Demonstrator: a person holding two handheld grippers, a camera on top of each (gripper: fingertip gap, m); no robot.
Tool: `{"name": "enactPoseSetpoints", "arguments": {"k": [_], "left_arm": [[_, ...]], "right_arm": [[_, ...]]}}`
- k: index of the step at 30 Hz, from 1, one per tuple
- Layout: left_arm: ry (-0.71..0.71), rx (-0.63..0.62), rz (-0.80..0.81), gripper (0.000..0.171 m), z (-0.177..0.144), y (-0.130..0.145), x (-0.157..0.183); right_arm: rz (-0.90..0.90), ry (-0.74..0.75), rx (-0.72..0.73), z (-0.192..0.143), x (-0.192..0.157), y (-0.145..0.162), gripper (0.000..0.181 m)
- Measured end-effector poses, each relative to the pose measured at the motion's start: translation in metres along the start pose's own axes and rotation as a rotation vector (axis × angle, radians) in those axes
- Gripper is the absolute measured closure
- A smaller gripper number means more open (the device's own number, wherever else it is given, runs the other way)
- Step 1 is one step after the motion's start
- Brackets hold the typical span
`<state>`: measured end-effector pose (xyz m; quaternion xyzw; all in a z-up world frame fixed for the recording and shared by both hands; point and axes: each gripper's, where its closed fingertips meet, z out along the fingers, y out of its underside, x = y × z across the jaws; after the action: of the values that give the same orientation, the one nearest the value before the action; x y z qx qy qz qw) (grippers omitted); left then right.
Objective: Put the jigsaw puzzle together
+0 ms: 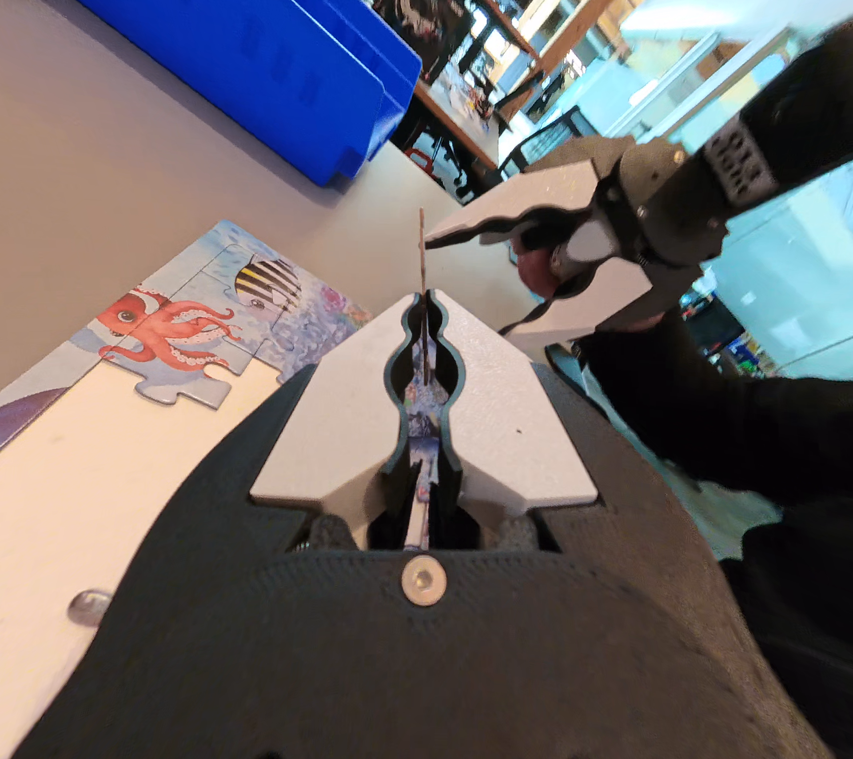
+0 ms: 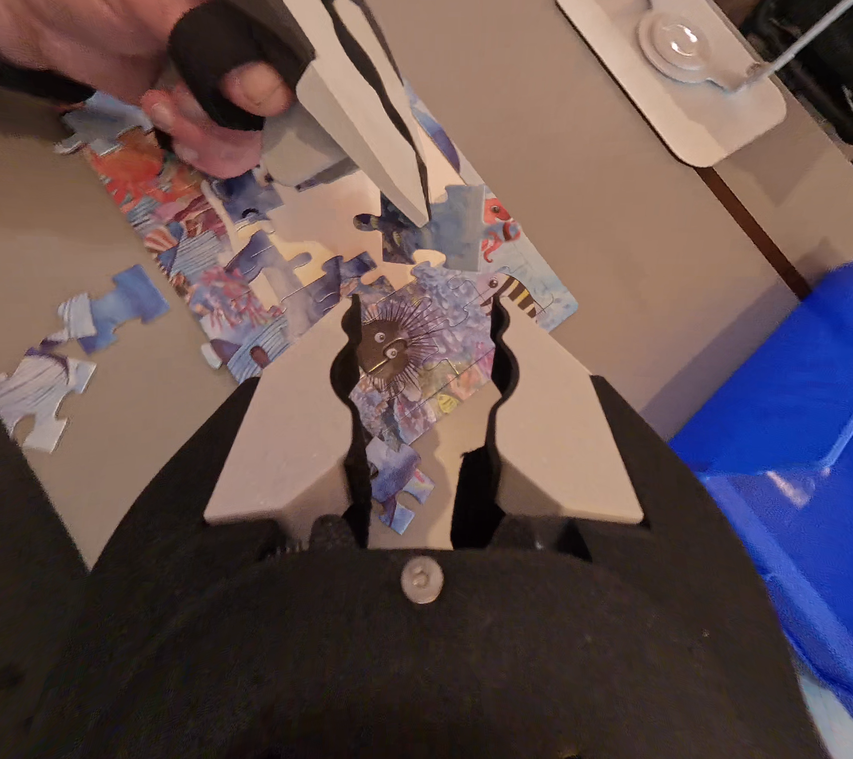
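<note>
Left wrist view: a thin cardboard jigsaw piece (image 1: 422, 275) is clamped edge-on between the closed left gripper (image 1: 422, 298) fingers, above the assembled sea-creature puzzle (image 1: 194, 312); the right gripper (image 2: 422, 312) is spread, empty.

A beige table (image 1: 138, 146) fills the foreground, with a blue plastic bin (image 1: 240, 26) resting on its far side. Beyond its edge stand wooden-topped workbenches (image 1: 466, 123) on dark legs, cluttered and blurred, under bright daylight. In the right wrist view a pale lamp base (image 2: 669, 58) sits on the neighbouring tabletop.

Blue bin (image 2: 780, 390) beside puzzle (image 2: 415, 367)
</note>
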<state>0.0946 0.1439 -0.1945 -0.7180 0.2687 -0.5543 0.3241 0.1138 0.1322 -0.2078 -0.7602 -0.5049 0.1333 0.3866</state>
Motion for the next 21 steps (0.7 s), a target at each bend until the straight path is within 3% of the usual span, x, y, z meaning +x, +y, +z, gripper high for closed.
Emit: {"name": "enactPoseSetpoints", "arguments": {"k": [4, 11, 15, 17, 21], "left_arm": [[0.009, 0.043, -0.037, 0.171, 0.001, -0.005, 0.005], [0.026, 0.079, -0.094, 0.171, 0.003, -0.006, 0.008], [0.027, 0.081, -0.104, 0.171, 0.001, -0.007, 0.004], [-0.050, 0.071, -0.043, 0.148, -0.007, -0.011, -0.007], [-0.209, -0.028, 0.125, 0.143, -0.033, -0.013, -0.033]], "right_arm": [[0.029, 0.080, 0.023, 0.010, 0.006, -0.007, 0.111], [-0.055, 0.141, 0.008, 0.015, 0.008, -0.019, 0.134], [-0.080, 0.117, -0.009, 0.018, 0.008, -0.019, 0.134], [-0.113, 0.088, -0.026, 0.021, 0.009, -0.021, 0.134], [-0.210, -0.060, -0.148, 0.035, 0.007, -0.013, 0.134]]}}
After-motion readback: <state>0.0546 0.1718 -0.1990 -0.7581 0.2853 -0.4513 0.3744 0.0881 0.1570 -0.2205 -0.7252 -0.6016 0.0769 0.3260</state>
